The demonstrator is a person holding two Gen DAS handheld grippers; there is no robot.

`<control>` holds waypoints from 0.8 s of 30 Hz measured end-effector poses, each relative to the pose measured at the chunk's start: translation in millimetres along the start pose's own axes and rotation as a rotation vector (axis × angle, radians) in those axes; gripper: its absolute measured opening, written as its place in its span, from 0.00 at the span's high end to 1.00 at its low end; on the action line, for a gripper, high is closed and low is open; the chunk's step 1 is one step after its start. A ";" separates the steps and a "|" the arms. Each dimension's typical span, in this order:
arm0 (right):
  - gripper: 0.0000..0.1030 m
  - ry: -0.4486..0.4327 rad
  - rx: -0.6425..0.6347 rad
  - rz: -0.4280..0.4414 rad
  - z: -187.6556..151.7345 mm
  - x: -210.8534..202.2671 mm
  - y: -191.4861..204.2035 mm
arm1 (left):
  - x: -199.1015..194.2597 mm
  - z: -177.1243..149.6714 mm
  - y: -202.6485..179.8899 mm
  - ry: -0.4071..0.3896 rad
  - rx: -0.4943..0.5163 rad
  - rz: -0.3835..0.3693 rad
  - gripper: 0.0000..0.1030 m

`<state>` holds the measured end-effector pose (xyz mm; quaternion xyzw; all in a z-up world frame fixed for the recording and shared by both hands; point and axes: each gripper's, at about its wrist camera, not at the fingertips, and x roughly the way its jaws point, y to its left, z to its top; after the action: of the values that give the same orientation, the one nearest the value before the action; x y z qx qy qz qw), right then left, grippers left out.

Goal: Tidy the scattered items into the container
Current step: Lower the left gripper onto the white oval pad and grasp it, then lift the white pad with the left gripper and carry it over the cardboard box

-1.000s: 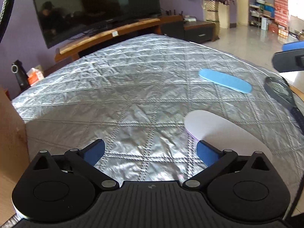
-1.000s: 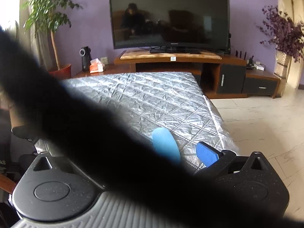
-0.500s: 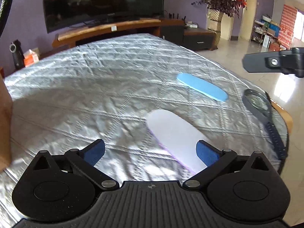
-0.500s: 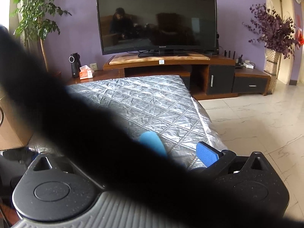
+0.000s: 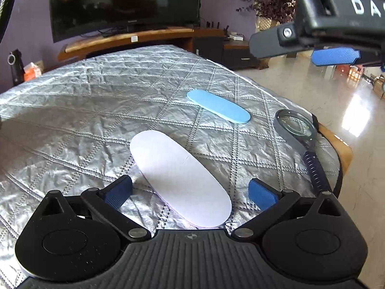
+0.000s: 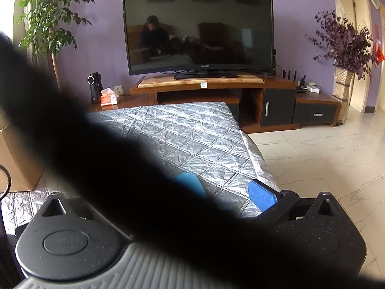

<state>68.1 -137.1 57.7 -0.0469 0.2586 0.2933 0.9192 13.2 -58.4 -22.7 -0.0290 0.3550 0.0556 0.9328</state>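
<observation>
A flat, pale lilac-white oval foam insole (image 5: 179, 177) lies on the silver quilted cover (image 5: 96, 110) of the desk, its near end between the blue pads of the left hand-held gripper (image 5: 190, 193), whose jaws are spread wide and touch nothing. Farther off lies a smaller light-blue oval foam insole (image 5: 217, 106), well apart from the first. Near the desk's right edge rests a black-handled magnifying glass (image 5: 298, 130). The right hand-held gripper (image 5: 334, 56) hovers above that edge; only one blue pad shows, so I cannot tell how its jaws stand — a broad black blurred band (image 6: 120, 168) blocks most of the right wrist view. A brown cardboard box (image 6: 14, 159) sits at the left.
</observation>
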 end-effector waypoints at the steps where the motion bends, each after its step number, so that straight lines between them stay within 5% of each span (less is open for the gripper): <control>1: 0.02 -0.003 0.003 0.000 -0.2 -0.7 -1.0 | 1.4 0.5 -0.6 -0.002 -0.001 0.008 0.00; 6: 0.04 -0.013 0.015 -0.009 -0.6 -1.5 -4.5 | 6.0 2.8 3.4 -0.015 -0.032 0.036 0.02; 12: 0.04 -0.019 0.015 -0.017 1.1 0.1 -4.1 | -4.9 4.8 28.0 -0.023 -0.096 0.036 0.36; 16: 0.04 -0.022 -0.005 -0.005 2.9 1.8 2.6 | -12.2 5.8 46.0 -0.005 -0.119 0.009 0.38; 24: 0.04 -0.030 -0.021 0.007 3.8 0.0 8.5 | -25.3 10.0 85.2 -0.025 -0.107 0.076 0.38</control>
<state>65.1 -129.2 61.5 -0.0513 0.2418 0.3001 0.9213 -9.5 25.0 0.3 -0.0644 0.3409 0.1101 0.9314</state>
